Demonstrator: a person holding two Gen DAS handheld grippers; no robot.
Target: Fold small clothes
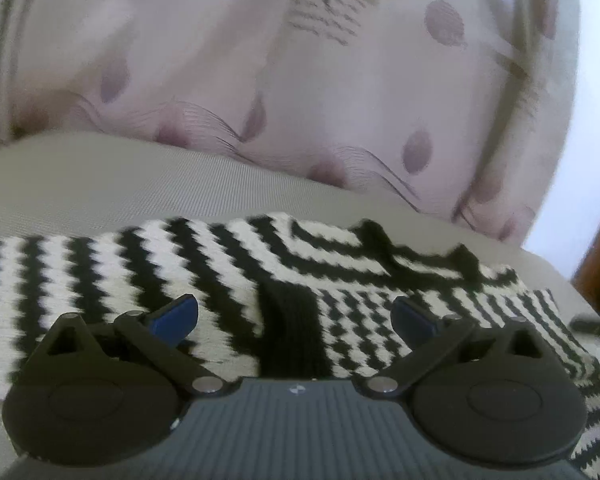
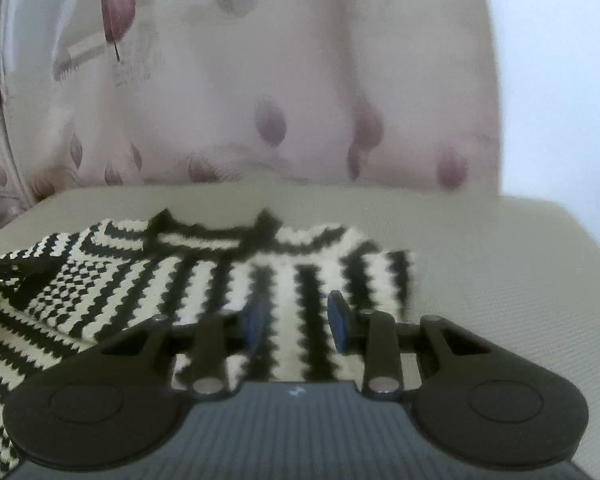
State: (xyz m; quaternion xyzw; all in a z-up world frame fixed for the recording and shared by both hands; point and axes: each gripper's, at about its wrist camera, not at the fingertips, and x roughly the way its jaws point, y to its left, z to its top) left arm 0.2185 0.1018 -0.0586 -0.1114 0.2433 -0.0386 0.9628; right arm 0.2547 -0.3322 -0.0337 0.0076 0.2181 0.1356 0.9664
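Now left gripper jaws open over sweater; right gripper jaws pinch it, bare cushion rightward.

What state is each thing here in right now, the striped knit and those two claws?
Striped sweater: lying on the grey cushion, partly folded, one layer over another.
Left gripper: open wide above the sweater, holding nothing.
Right gripper: jaws narrowed, a gap between the pads; whether they pinch knit, I cannot tell.
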